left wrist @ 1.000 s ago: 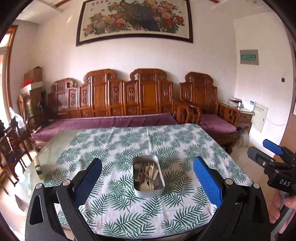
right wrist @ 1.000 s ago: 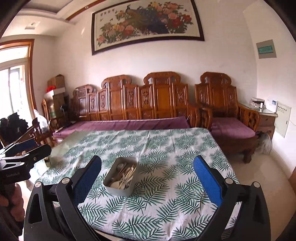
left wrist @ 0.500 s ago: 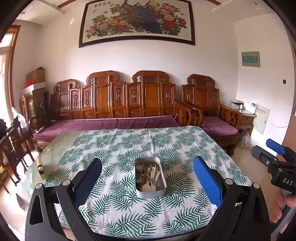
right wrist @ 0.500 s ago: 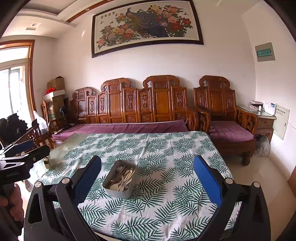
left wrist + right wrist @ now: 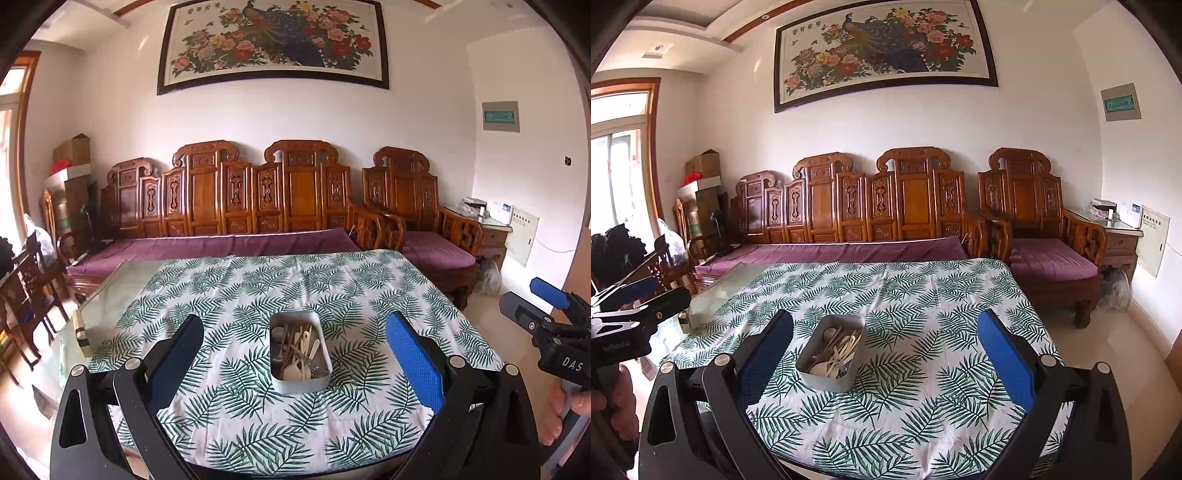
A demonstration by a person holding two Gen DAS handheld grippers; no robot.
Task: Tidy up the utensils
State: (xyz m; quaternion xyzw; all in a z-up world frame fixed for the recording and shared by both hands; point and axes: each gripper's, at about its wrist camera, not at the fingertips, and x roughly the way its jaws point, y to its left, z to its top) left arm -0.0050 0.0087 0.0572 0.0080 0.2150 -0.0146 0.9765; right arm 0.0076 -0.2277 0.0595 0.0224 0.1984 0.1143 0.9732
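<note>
Both views rose slightly; my left gripper (image 5: 295, 354) and right gripper (image 5: 886, 350) wide open, empty. Risk: tangled utensils (image 5: 297, 352) snagging, dragging grey metal rectangular tin (image 5: 299, 384) across leaf-print tablecloth (image 5: 332, 288).

tablecloth (image 5: 258, 424): white, green fern-leaf print | tin (image 5: 300, 386): grey | sofa cushion (image 5: 207, 245): purple

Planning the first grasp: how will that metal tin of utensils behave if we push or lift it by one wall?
The metal tin looks low and wide, so it will probably slide rather than tip. It sits on a loose tablecloth, which may bunch under a push. The utensils lie loose and crossed, so they will likely shift and rattle when lifted.
</note>
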